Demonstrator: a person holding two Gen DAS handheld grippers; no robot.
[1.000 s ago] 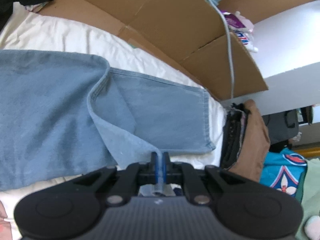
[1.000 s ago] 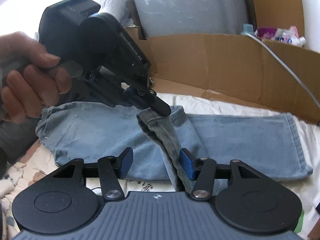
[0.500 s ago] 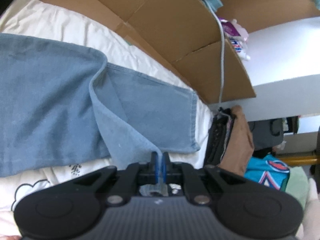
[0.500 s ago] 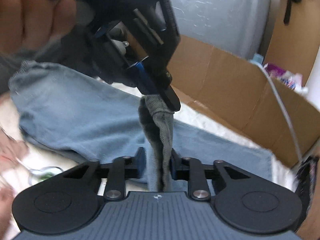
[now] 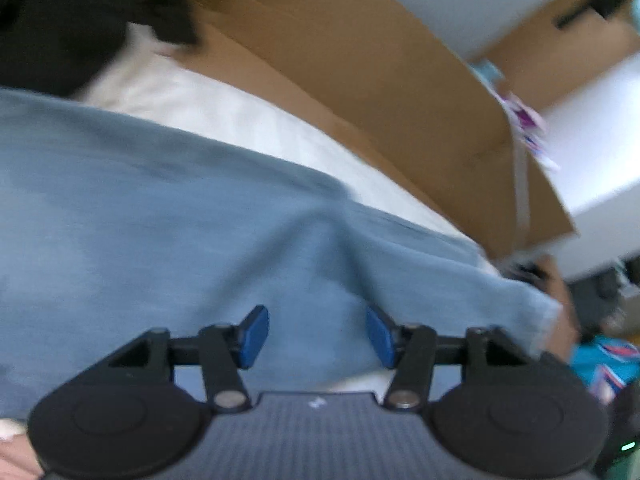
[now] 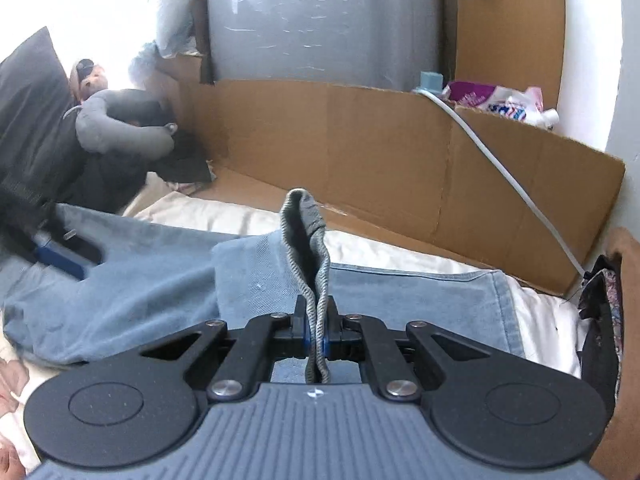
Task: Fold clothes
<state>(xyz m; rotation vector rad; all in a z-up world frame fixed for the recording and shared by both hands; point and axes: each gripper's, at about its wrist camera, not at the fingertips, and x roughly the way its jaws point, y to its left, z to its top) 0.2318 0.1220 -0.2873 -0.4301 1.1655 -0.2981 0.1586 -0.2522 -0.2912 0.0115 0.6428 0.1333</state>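
Right wrist view: the right gripper (image 6: 316, 332) has just closed on a raised hem of the blue jeans (image 6: 400, 300), spread on the white bedding (image 6: 536, 312). The left gripper (image 5: 316, 336), jaws just opened and apart, hovers over denim. Handover made; next, carry the leg across. Packet lettering (image 6: 508, 110) is unreadable.

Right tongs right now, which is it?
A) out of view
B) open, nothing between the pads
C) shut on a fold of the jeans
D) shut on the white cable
C: in the right wrist view the right tongs have their blue pads pressed together on a raised fold of the jeans, which stands up between them; the white cable runs along the cardboard behind, untouched.
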